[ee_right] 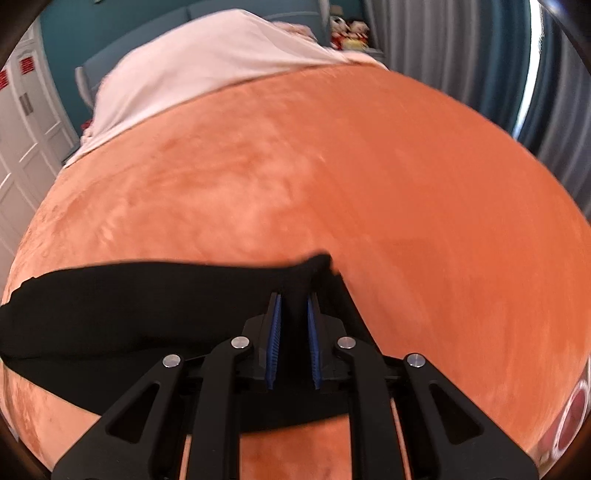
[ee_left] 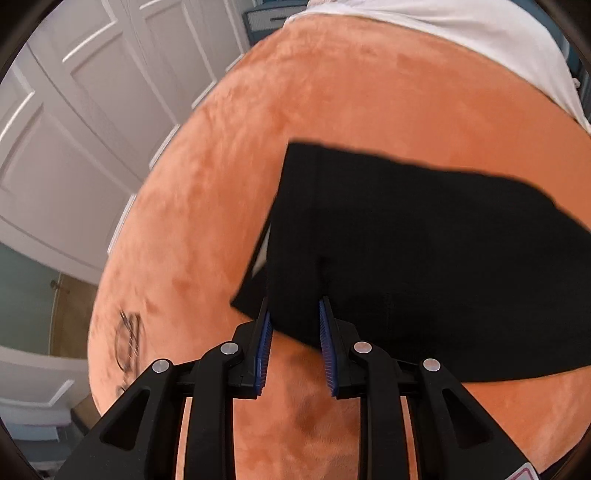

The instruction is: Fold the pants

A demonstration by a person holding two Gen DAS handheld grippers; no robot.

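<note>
Black pants (ee_left: pixel 406 251) lie folded on an orange plush blanket (ee_left: pixel 332 92). My left gripper (ee_left: pixel 295 310) is open, its blue pads either side of the pants' near left edge, with a lower layer sticking out to the left. In the right wrist view the pants (ee_right: pixel 129 314) stretch to the left across the blanket (ee_right: pixel 369 166). My right gripper (ee_right: pixel 294 299) has its pads close together on a raised bunch of black cloth at the pants' right end.
Glasses (ee_left: pixel 127 339) lie on the blanket left of my left gripper. A white sheet (ee_left: pixel 461 33) covers the bed's far end, also in the right wrist view (ee_right: pixel 207 66). White closet doors (ee_left: pixel 74 129) stand left of the bed. Curtains (ee_right: pixel 461 66) hang at the far right.
</note>
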